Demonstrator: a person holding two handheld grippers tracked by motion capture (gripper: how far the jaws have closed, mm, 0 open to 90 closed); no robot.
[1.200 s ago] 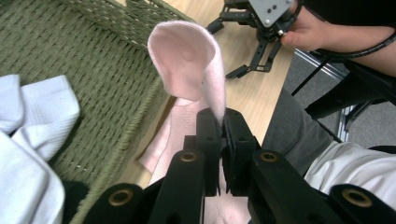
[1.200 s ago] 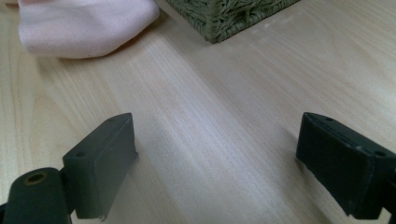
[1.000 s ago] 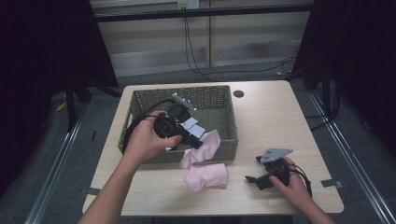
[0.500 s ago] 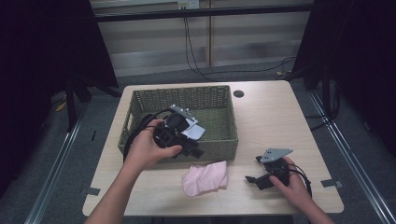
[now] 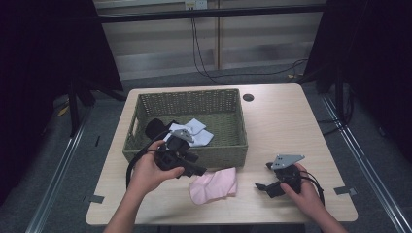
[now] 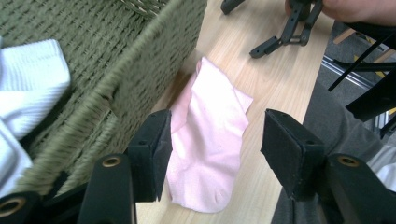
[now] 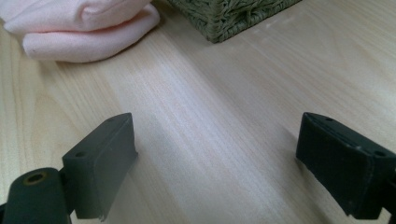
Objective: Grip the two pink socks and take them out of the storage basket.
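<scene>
— Since a moment ago our left gripper (image 6: 215,154) has pulled back over the basket's (image 5: 145,148) front wall, jaws open, empty.
— So the pink sock (image 5: 214,186) lies near the table's front edge; our right gripper (image 5: 272,182) rests open. We'd judge grasping comes next.

lab recording bay | black curtains (image 5: 43,63) | metal frame (image 5: 209,12) | taped table (image 5: 282,116)

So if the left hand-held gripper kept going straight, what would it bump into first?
Probably the pink sock on the table; the left hand-held gripper points open at it, beside the basket. Depth is unclear.
</scene>
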